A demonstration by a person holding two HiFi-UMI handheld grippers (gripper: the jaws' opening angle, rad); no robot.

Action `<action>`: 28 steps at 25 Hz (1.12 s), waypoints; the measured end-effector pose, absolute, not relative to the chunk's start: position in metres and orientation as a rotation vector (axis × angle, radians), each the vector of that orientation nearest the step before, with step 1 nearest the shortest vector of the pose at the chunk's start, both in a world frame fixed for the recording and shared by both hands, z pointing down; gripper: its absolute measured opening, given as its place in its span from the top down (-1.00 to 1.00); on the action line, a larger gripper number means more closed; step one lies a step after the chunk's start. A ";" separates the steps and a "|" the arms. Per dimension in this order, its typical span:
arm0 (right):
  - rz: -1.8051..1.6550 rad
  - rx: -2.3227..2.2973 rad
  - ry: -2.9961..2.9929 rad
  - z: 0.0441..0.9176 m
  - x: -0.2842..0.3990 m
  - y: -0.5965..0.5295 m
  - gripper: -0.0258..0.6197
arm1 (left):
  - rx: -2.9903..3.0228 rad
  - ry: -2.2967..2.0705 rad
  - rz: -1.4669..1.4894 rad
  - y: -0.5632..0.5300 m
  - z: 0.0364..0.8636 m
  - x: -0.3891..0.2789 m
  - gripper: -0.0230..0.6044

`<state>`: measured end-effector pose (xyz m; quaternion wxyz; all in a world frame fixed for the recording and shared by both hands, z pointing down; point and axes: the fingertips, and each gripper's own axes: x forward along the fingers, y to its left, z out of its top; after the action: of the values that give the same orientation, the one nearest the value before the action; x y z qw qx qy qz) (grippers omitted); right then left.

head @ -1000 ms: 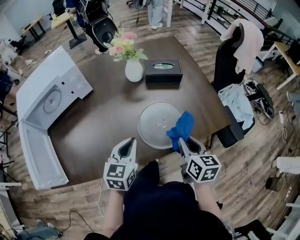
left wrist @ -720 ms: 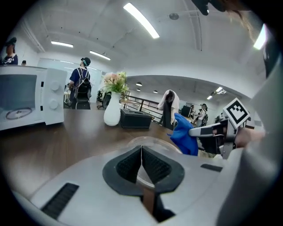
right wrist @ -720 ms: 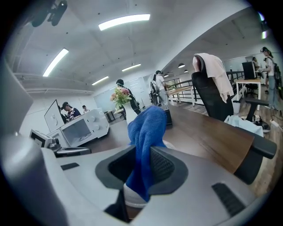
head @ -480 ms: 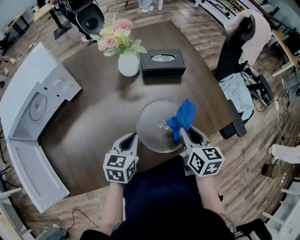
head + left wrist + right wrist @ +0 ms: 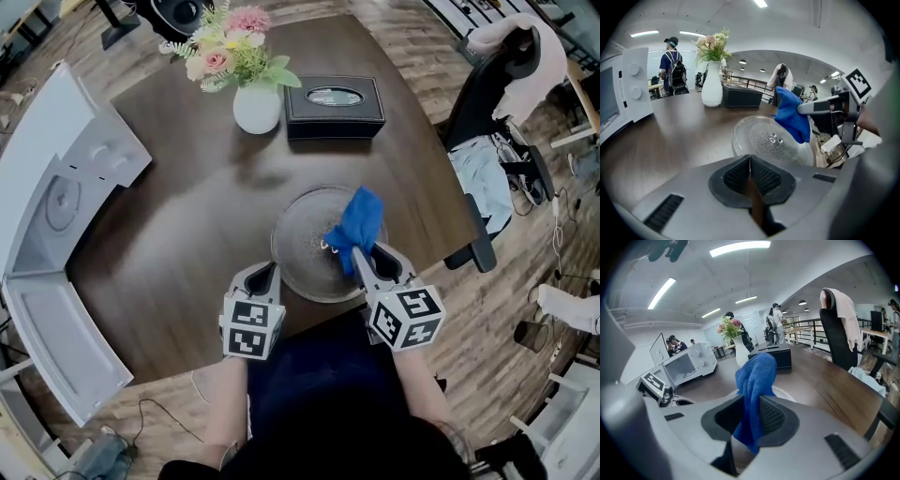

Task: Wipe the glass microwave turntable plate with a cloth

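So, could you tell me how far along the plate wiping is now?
Done: the glass plate is on the table, the right gripper shut on the blue cloth. In hand: the cloth is over the plate's right half. Left: the wiping itself, apparently; the left gripper is shut, empty, near the rim.

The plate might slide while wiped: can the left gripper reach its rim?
Probably yes: the left gripper, shut and empty, sits at the near-left rim of the glass plate, nothing between; cloth and right gripper lie to its right.
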<state>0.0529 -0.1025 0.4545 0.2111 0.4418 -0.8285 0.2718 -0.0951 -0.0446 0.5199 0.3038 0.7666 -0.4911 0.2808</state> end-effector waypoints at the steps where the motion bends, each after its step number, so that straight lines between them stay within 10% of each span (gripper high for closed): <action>1: 0.735 1.214 -2.307 0.454 0.050 -0.106 0.68 | 2.021 -1.295 0.766 -0.044 0.523 -0.094 0.91; 28: 0.552 0.486 -2.247 0.522 -0.093 -0.118 0.68 | 1.860 -1.239 1.062 -0.044 0.546 -0.094 0.92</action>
<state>-0.0928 -0.1177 0.5221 0.3791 0.1903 -0.8794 0.2160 -0.0940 -0.0439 0.5463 0.3275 0.7103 -0.4730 0.4055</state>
